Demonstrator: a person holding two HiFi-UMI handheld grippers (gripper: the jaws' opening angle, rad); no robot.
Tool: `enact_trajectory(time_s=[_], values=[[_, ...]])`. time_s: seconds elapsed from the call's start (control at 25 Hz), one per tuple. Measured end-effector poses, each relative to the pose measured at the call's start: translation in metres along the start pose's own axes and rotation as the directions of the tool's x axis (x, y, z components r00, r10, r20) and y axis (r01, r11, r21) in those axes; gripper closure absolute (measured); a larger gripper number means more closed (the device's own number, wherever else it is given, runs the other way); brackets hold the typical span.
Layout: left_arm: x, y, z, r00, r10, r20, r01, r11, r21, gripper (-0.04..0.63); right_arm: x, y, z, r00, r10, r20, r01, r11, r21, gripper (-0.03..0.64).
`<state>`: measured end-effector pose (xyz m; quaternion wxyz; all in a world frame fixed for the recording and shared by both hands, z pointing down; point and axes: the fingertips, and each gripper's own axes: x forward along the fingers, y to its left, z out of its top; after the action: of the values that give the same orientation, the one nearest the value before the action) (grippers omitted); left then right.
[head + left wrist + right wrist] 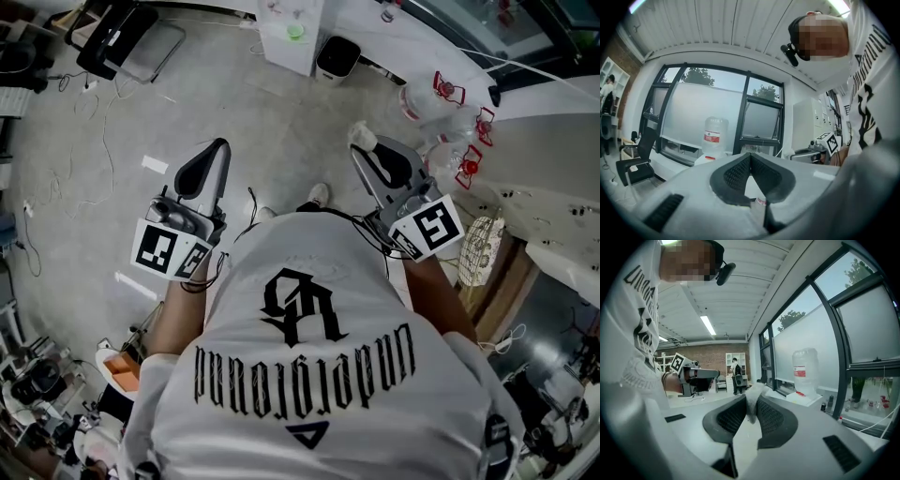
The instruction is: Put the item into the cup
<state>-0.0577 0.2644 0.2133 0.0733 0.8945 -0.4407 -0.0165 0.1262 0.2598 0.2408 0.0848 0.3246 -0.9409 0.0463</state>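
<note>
My right gripper (pixel 364 150) is held level in front of the person's chest, shut on a small crumpled white item (pixel 361 136). In the right gripper view the white item (pixel 753 399) sticks up from between the ribbed dark pads (pixel 771 418), which pinch it. My left gripper (pixel 220 147) is at the same height on the left; its jaws meet at the tips (pixel 750 156) with nothing between them. No cup shows in any view.
Below is a grey floor with loose cables (pixel 94 141). Water jugs with red handles (pixel 441 98) lie beside a white counter (pixel 553 159) at right. A white cabinet (pixel 295 33) and black bin (pixel 337 58) stand ahead, a chair (pixel 127 42) far left.
</note>
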Motion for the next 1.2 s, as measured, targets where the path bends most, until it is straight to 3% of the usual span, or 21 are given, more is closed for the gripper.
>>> enact_trajectory(time_s=[0.52,0.92,1.2], values=[[0.061,-0.009,-0.009,0.998,0.037,-0.044,-0.037,0.999,-0.006,0.580,0.001,-0.064,-0.014,0.999,0.049,-0.002,-0.049,0.997,0.051,0.545],[0.085,0.047,0.002,1.000,0.026,-0.017,-0.026,1.000,-0.009,0.580,0.047,-0.084,-0.002,0.999,0.029,-0.029,-0.028,0.999,0.046,0.545],[0.082,0.106,0.011,0.999,-0.037,-0.015,0.037,0.999,-0.013,0.580,0.104,-0.076,0.017,0.999,-0.019,-0.036,0.021,0.999,0.041,0.545]])
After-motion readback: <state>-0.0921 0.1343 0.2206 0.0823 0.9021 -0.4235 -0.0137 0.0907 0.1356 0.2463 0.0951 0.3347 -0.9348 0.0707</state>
